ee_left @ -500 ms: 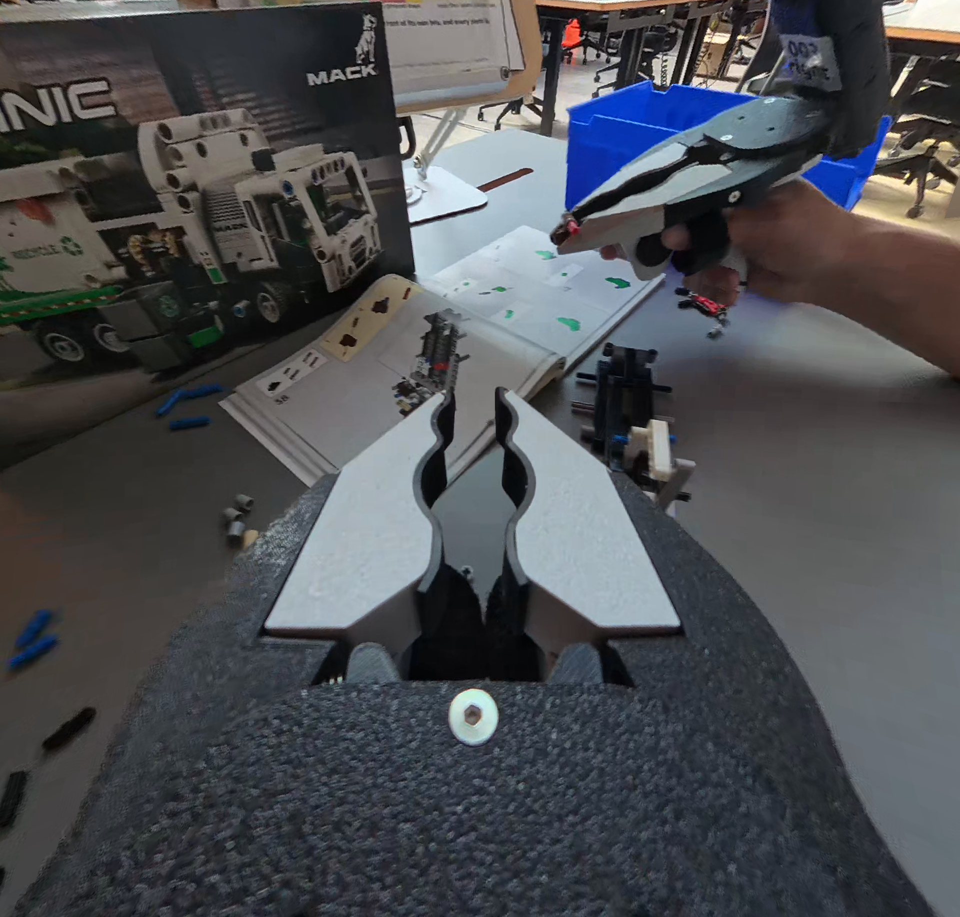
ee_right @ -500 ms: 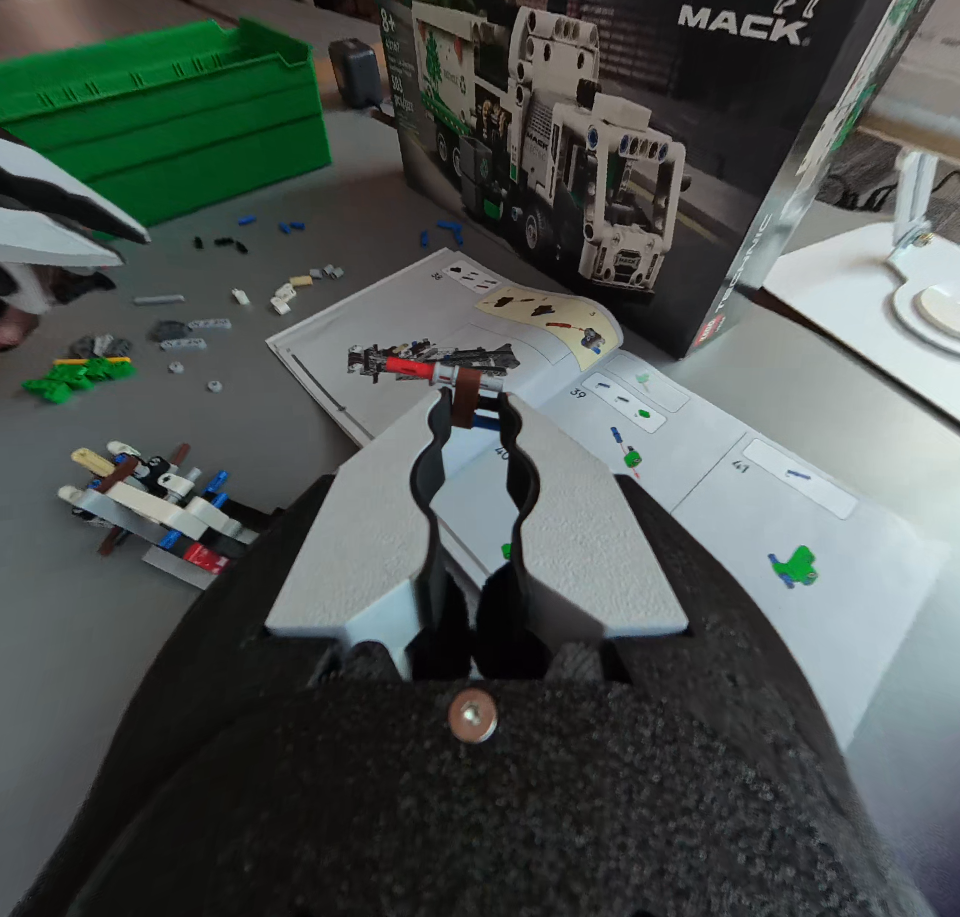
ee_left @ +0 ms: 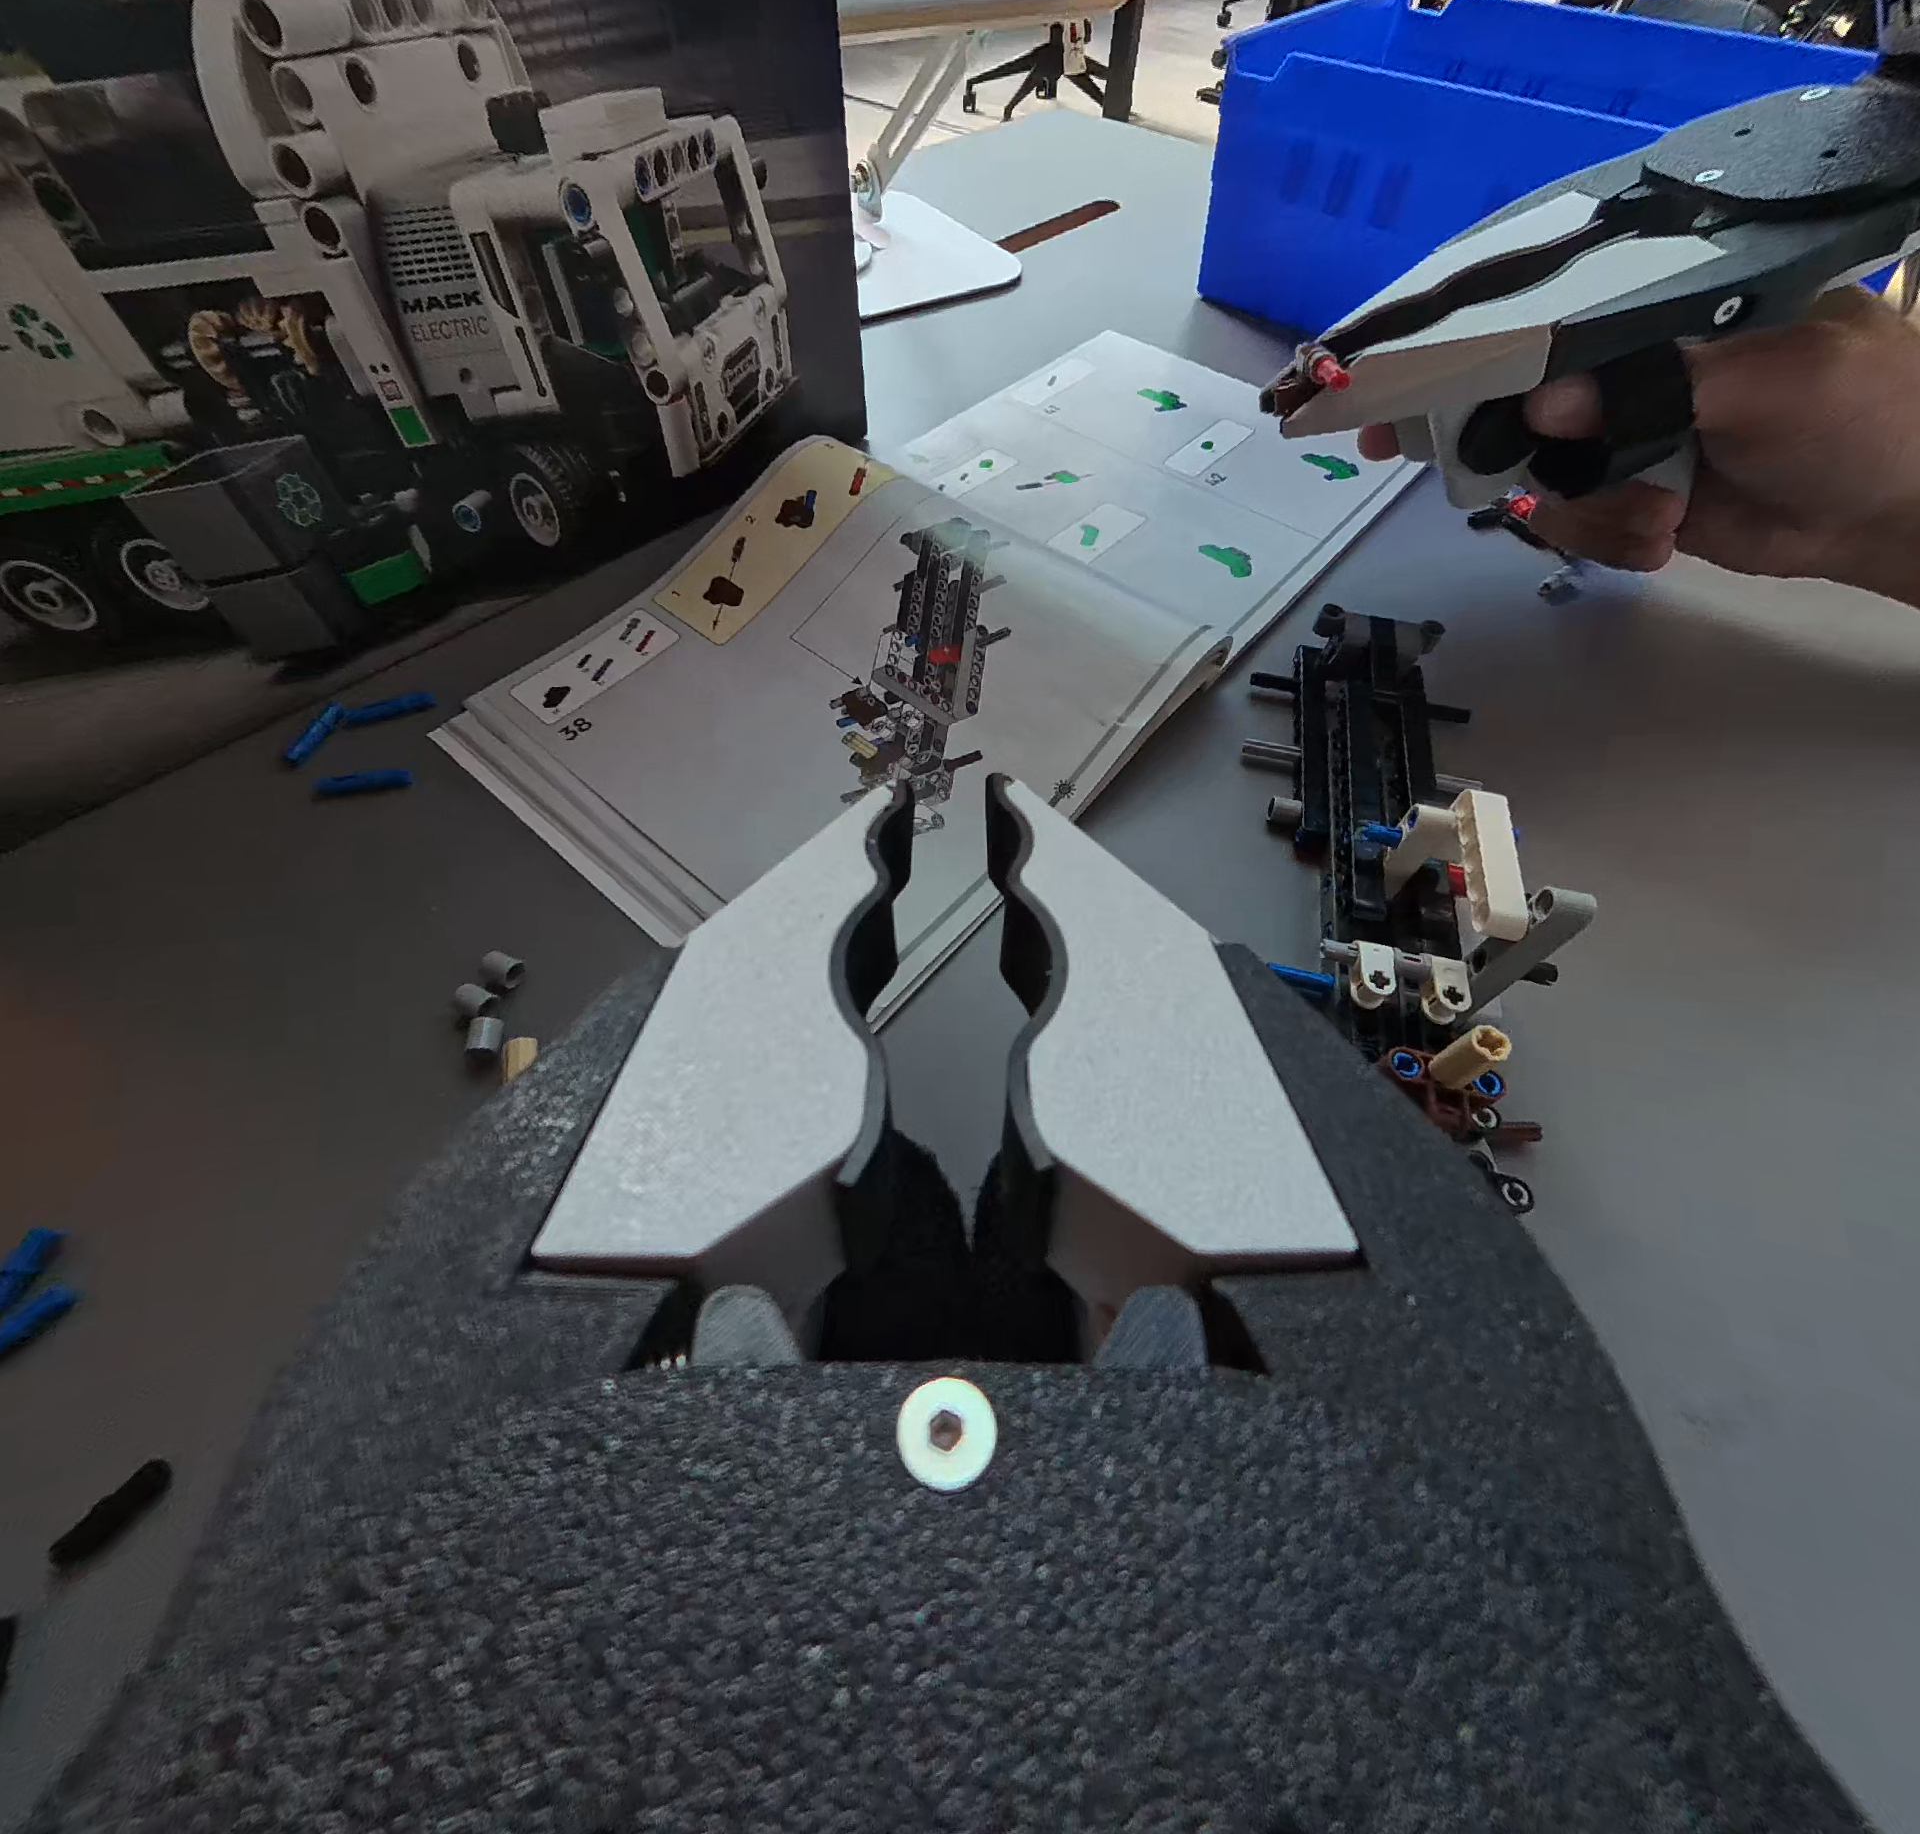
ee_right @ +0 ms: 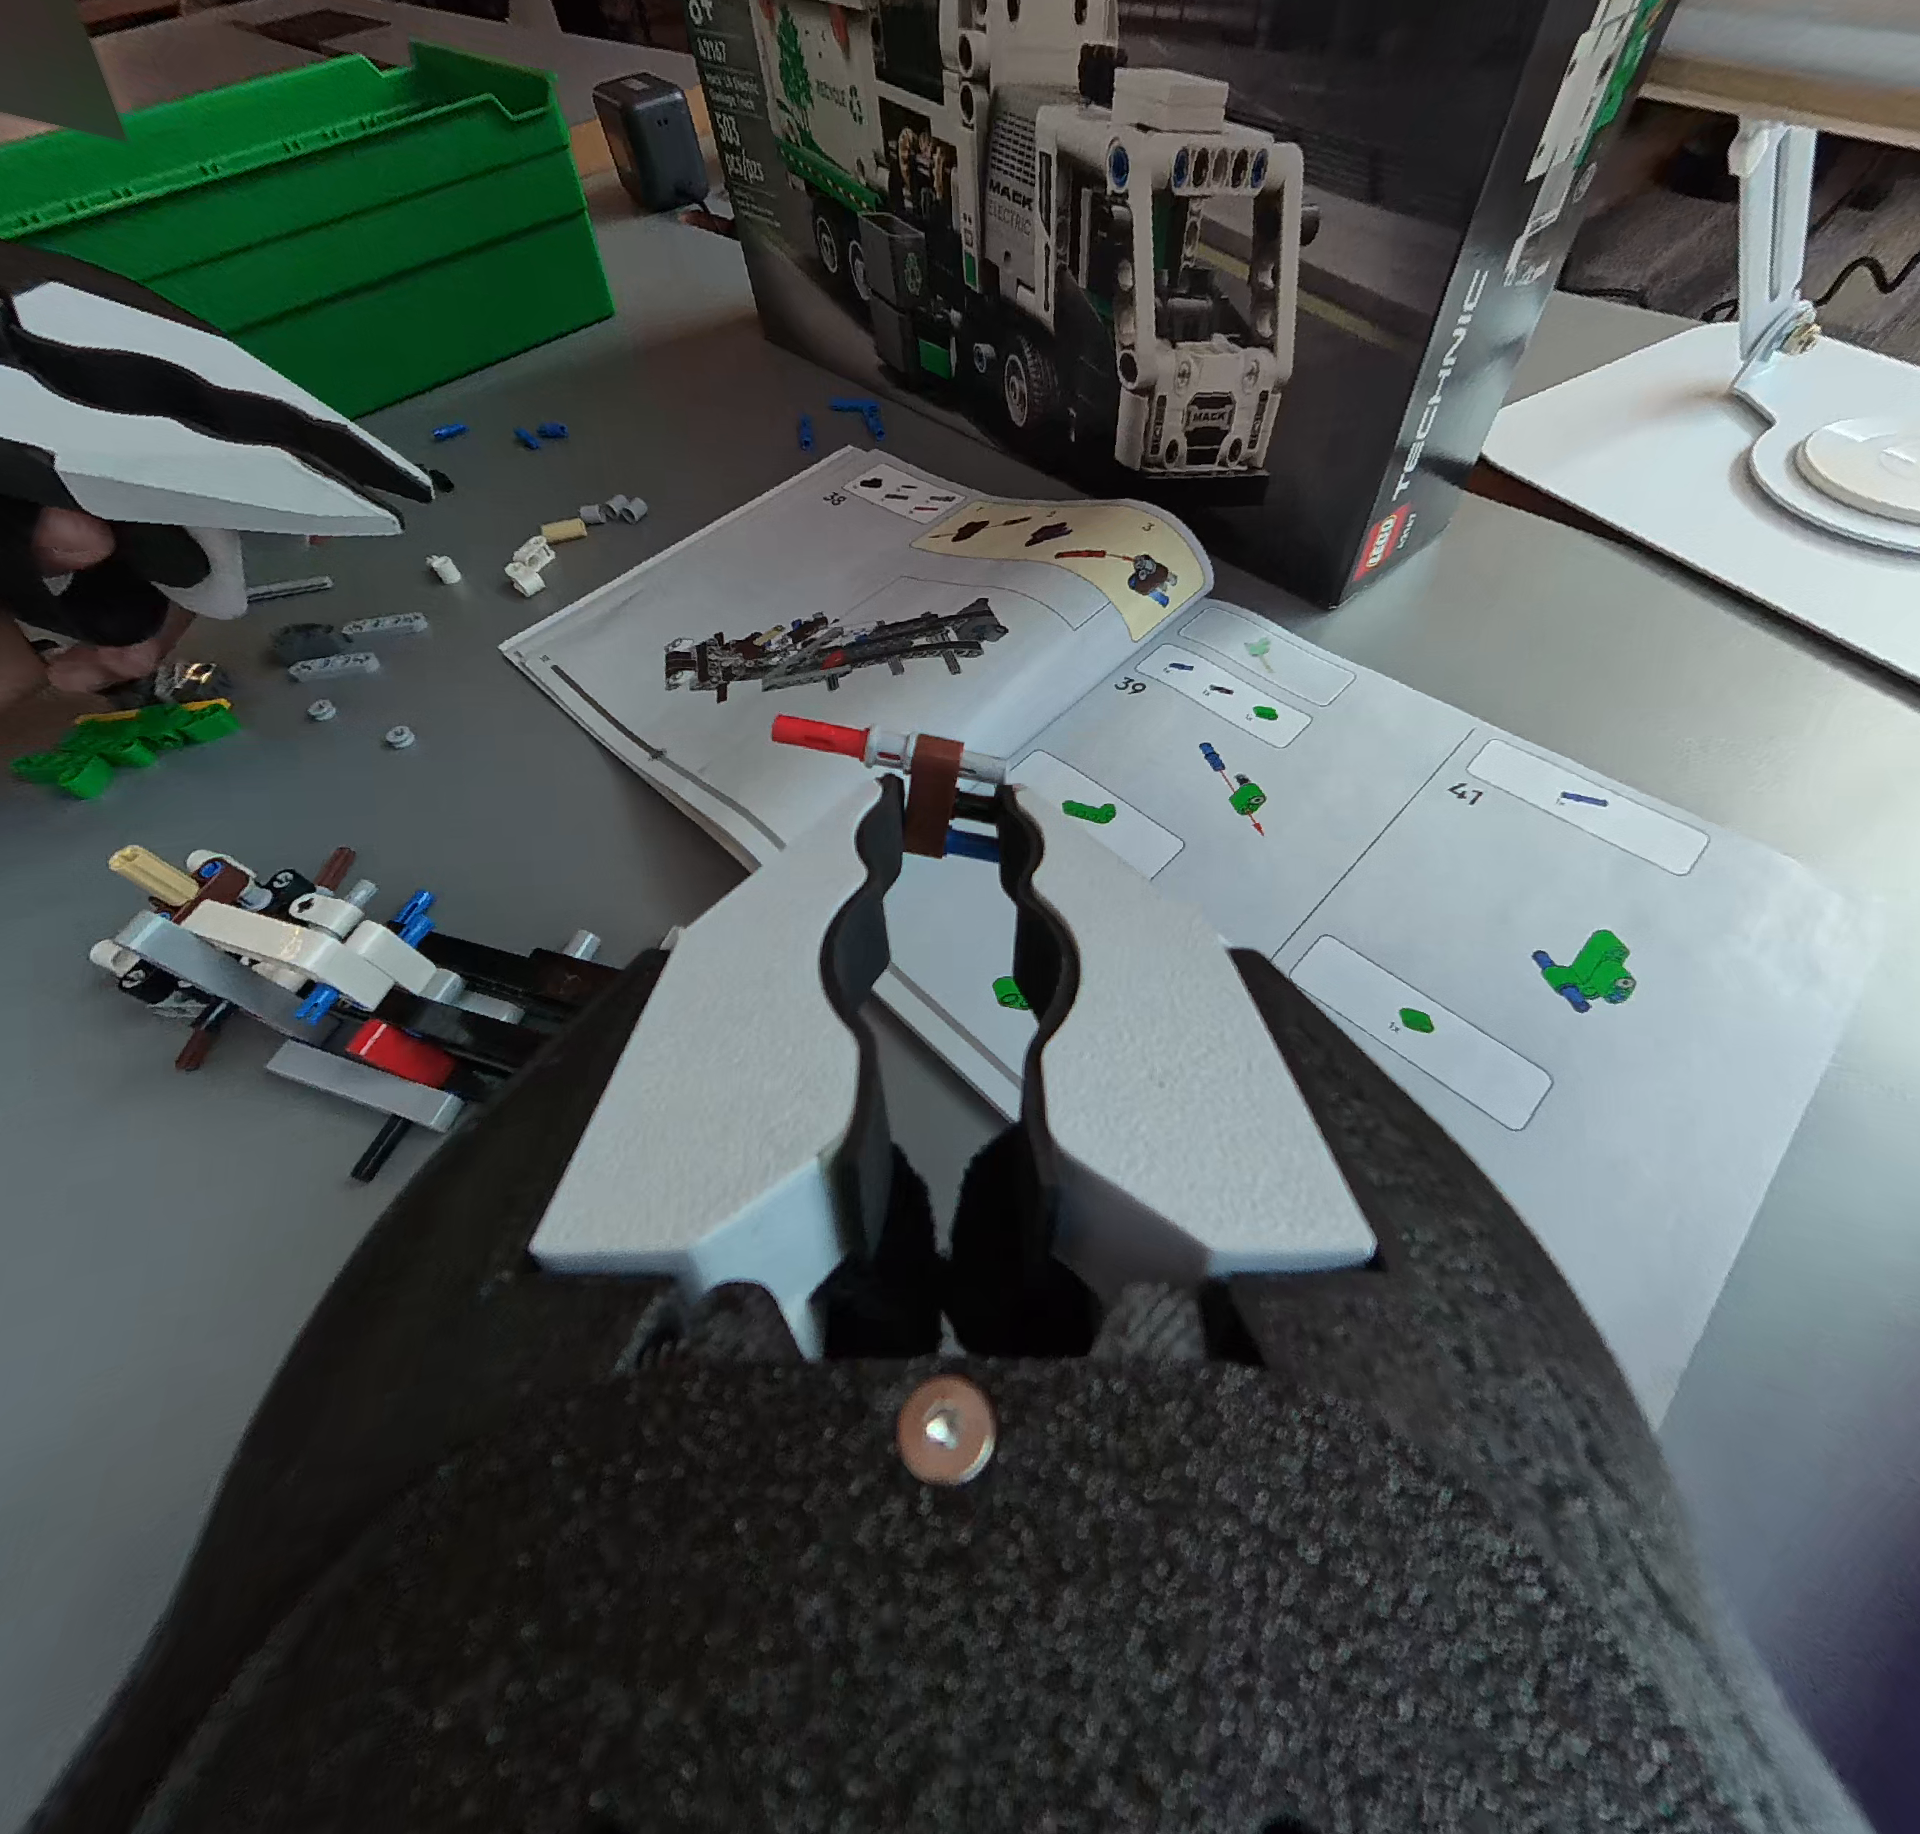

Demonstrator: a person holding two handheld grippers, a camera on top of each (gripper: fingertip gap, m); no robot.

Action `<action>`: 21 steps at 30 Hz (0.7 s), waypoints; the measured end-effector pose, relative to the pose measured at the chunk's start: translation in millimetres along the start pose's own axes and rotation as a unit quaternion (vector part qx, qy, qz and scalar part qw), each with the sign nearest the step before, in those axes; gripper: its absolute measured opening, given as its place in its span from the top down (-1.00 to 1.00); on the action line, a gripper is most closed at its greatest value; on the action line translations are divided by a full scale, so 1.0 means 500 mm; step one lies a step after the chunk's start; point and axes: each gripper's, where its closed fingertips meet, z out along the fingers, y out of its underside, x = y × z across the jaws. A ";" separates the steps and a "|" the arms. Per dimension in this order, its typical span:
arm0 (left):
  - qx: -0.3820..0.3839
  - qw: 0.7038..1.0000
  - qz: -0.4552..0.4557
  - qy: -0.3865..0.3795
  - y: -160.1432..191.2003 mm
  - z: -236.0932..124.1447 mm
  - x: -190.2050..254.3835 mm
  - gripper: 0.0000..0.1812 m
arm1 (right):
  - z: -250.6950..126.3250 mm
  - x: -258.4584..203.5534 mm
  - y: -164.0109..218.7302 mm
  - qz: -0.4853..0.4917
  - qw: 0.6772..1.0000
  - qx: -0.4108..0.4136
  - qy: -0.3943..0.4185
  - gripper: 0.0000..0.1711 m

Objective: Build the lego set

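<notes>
Up close, both grippers share one build: a pebbled black foam-like body, two flat matte grey fingers with wavy black inner edges, and one round washer-headed screw at the middle.

Leftmost in the right wrist view stands a green plastic bin [ee_right: 312,215] with stepped walls. Before it, small loose pieces [ee_right: 540,558] in grey, tan and white lie scattered on the table [ee_right: 312,1317], and a bright green cluster [ee_right: 125,745] sits near the left edge. The left gripper [ee_left: 948,808] hovers above the open booklet [ee_left: 935,579]; its fingers stand a narrow gap apart with nothing between them.

Nearer the middle lies the partly built chassis [ee_right: 312,974], a long frame of black beams with white, grey, red and brown parts and blue pins, flat on the table beside the booklet. The booklet is glossy white paper, open to two pages and curled at the fold.

The right gripper [ee_right: 940,802] is pinched on a small sub-assembly [ee_right: 914,766]: a brown connector on a white-and-red axle, with one blue pin below. It is held above the booklet.

Behind stands one dark cardboard box [ee_right: 1143,226] printed with a white truck. Farther right is a white stand base [ee_right: 1849,454], and the left wrist view shows one blue plastic bin [ee_left: 1455,143].

The table is smooth, matte grey. Beyond it are desks and office chairs [ee_left: 1039,59].
</notes>
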 end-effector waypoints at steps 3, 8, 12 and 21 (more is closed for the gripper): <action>-0.004 1.000 0.010 -0.008 -0.001 0.002 0.001 0.86 | 0.004 0.012 0.006 0.008 1.000 -0.002 0.015 0.80; -0.014 1.000 0.000 -0.007 0.009 0.005 -0.004 0.87 | 0.005 0.020 0.011 0.020 1.000 -0.004 0.017 0.80; -0.019 1.000 -0.018 -0.001 0.016 0.008 -0.008 0.87 | 0.004 0.018 0.011 0.019 1.000 -0.005 0.016 0.80; -0.027 0.999 -0.016 -0.006 0.023 0.010 -0.011 0.87 | 0.009 0.012 0.019 0.015 1.000 -0.012 0.010 0.80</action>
